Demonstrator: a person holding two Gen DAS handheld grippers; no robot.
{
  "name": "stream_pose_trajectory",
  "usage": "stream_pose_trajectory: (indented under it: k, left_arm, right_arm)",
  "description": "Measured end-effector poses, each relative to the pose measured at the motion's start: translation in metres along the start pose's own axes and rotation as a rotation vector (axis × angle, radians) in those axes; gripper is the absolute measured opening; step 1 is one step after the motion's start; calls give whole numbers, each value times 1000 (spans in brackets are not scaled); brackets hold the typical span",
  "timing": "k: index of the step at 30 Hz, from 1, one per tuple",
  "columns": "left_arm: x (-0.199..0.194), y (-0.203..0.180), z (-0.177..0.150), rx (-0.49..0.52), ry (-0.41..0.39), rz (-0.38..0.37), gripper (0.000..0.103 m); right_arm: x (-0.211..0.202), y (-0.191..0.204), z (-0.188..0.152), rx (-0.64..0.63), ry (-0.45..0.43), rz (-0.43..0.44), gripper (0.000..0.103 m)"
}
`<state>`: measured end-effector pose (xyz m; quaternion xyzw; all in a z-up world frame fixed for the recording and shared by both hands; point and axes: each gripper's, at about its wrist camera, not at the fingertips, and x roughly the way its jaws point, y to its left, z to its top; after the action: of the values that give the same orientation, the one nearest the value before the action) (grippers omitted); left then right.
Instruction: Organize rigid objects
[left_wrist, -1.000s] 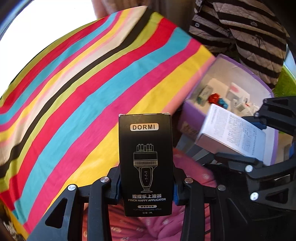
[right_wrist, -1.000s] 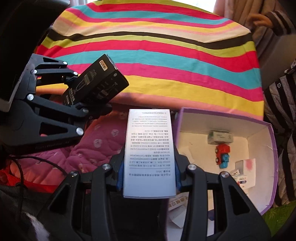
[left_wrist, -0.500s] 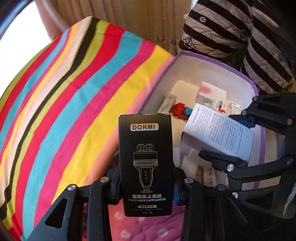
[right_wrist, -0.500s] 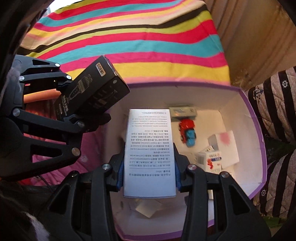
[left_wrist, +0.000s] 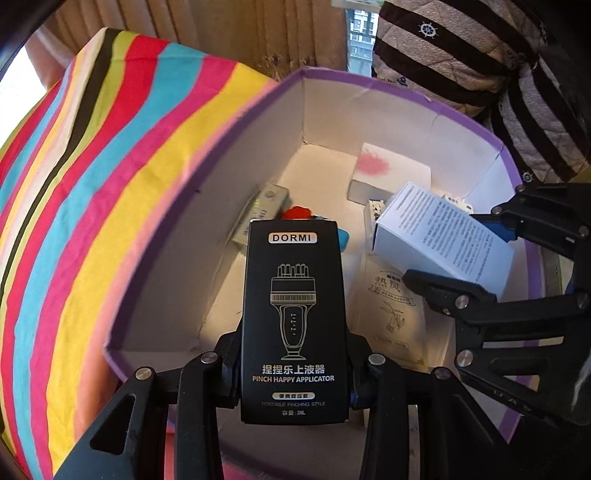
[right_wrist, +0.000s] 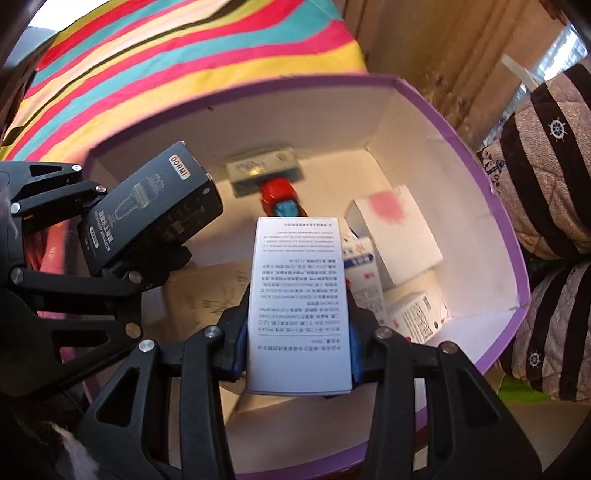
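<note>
My left gripper (left_wrist: 293, 363) is shut on a black DORMI box (left_wrist: 293, 314) and holds it over the open purple-rimmed white bin (left_wrist: 402, 85). My right gripper (right_wrist: 297, 345) is shut on a white box with printed text (right_wrist: 300, 314) and holds it over the same bin (right_wrist: 476, 155). Each gripper shows in the other's view: the black box (right_wrist: 155, 206) at left, the white box (left_wrist: 443, 236) at right. Inside the bin lie a red and blue toy car (right_wrist: 282, 197), a grey-green box (right_wrist: 262, 168) and several white boxes (right_wrist: 395, 236).
A striped bedspread (left_wrist: 92, 184) lies left of the bin. A striped quilted cushion (left_wrist: 480, 55) sits behind and right of it. A flat paper packet (left_wrist: 391, 299) lies on the bin floor. A curtain (right_wrist: 443, 44) hangs behind.
Both grippers have moved from beside the bin, over the pink fabric, to above its inside, each still holding its box. The bin now fills both views.
</note>
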<state>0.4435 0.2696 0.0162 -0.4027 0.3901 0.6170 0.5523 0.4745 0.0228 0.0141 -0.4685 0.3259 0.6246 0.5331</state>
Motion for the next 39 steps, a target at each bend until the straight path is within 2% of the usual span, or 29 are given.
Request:
stream_pose_trajectory:
  k: [6, 7, 8, 9, 10, 12, 17, 23, 26, 28, 29, 33, 34, 35, 37, 39]
  left_arm:
    - [1, -10, -3, 19, -24, -2, 42]
    - [0, -10, -4, 23, -26, 7, 48]
    - [0, -8, -4, 17, -21, 35, 54]
    - [0, -4, -4, 0, -15, 62, 69]
    - [0, -2, -3, -15, -16, 61, 80]
    - [-5, 6, -4, -46, -36, 53, 85]
    - [-14, 12, -6, -56, -64, 80, 87]
    - [-25, 20, -12, -78, -87, 76, 88]
    - [-32, 26, -12, -93, -106, 70, 95]
    - [-36, 29, -14, -97, -120, 66, 103]
    - [-38, 30, -15, -99, -128, 65, 103]
    - [-48, 31, -17, -103, -181, 13, 103]
    - [-54, 30, -17, -103, -202, 41, 103]
    - [-57, 27, -17, -105, -212, 111, 103]
    - [-62, 24, -15, -113, -208, 305, 103]
    - [-62, 23, -13, -110, -189, 398, 103]
  right_arm:
    - [5, -11, -8, 59, 17, -6, 48]
    - [7, -14, -6, 68, 21, -11, 51]
    - [8, -17, -6, 82, 34, -35, 58]
    - [9, -18, -8, 89, 40, -54, 65]
    - [9, -20, -8, 93, 42, -68, 68]
    - [5, -23, -8, 106, 33, -56, 75]
    - [1, -18, -5, 104, 22, -52, 77]
    - [-5, -14, -1, 87, 10, -79, 79]
    - [-7, -13, 2, 83, 8, -95, 81]
    - [-7, -13, 3, 80, 13, -100, 81]
    - [-7, -12, 4, 77, 17, -105, 81]
    - [-9, -9, 9, 68, 6, -111, 81]
    - [-10, -9, 11, 67, 2, -109, 81]
    - [-11, -8, 11, 66, -1, -107, 81]
    - [-11, -5, 11, 65, -2, -102, 81]
    - [-9, -4, 10, 67, 4, -96, 81]
